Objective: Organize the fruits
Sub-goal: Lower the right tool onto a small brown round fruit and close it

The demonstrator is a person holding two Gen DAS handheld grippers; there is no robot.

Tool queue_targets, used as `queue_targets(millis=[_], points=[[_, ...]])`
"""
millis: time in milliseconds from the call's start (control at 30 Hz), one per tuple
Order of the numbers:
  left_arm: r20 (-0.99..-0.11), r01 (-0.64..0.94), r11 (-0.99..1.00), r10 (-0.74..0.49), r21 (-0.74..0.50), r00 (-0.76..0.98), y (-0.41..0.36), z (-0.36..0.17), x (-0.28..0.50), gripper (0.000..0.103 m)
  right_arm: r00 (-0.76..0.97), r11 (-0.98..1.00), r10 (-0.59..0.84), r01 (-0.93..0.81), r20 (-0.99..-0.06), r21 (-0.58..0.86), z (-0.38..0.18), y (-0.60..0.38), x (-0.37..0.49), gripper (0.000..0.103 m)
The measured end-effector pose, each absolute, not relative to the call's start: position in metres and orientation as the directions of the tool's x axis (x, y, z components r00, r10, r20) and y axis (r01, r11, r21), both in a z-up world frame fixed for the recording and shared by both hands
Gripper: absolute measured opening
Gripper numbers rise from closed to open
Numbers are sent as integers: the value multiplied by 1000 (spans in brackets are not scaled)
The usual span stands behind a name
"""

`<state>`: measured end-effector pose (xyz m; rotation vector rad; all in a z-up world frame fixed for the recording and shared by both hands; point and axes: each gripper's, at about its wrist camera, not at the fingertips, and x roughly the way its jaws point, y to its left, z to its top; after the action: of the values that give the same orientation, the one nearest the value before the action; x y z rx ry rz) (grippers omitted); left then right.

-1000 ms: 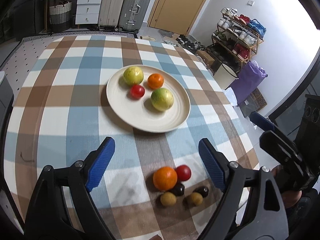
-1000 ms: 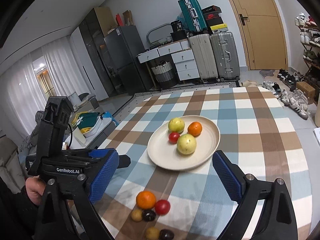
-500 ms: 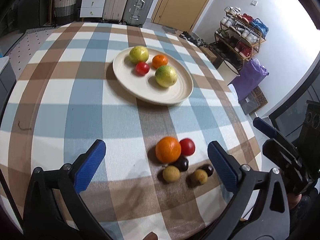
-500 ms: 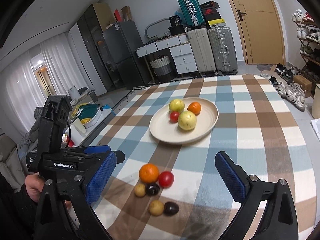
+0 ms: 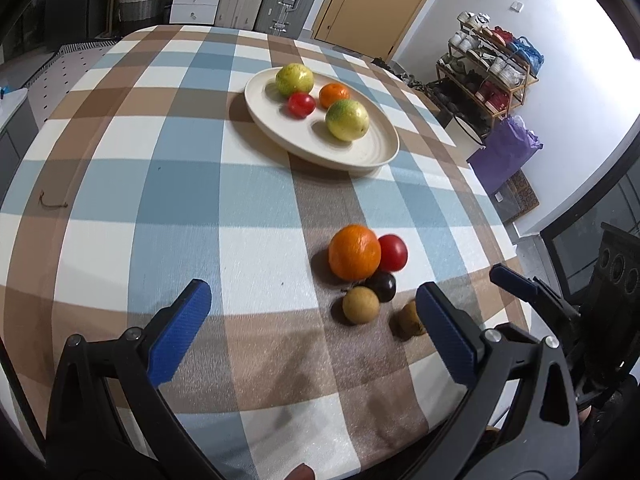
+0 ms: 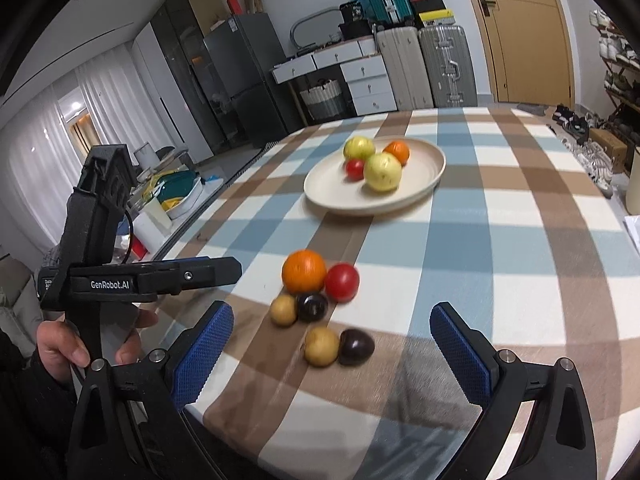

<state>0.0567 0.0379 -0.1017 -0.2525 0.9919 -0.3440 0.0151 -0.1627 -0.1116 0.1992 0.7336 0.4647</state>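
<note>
Both grippers, left gripper (image 5: 312,312) and right gripper (image 6: 332,340), are hanging wide open and gripping nothing, the left's jaws having just been opening, over loose fruits (image 6: 316,300) lying at six o'clock from the plate (image 6: 424,184).

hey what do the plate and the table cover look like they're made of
The plate: probably glazed ceramic or stoneware, though melamine can't be ruled out. It is cream, with a soft satin sheen and faint concentric ridges near the rim.

The table cover: looks like woven fabric. It is matte, with a printed blue, brown and white check, a fine grainy texture and no glare.
</note>
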Motion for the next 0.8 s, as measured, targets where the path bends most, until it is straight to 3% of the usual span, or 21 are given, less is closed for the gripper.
queue_targets(millis=[433,567,800], points=[[-782,152,916,-397,-371,480,47,-115,54,102,595,863,503,-378,-627,334,-127,-140,13,99],[-787,147,917,-395,-372,474,50,-118,55,102,568,852,521,-386,-637,353,-132,-136,13,84],[-788,131,916,-394,-379,474,56,-122,57,102,547,838,543,-398,-637,373,-134,-130,13,78]])
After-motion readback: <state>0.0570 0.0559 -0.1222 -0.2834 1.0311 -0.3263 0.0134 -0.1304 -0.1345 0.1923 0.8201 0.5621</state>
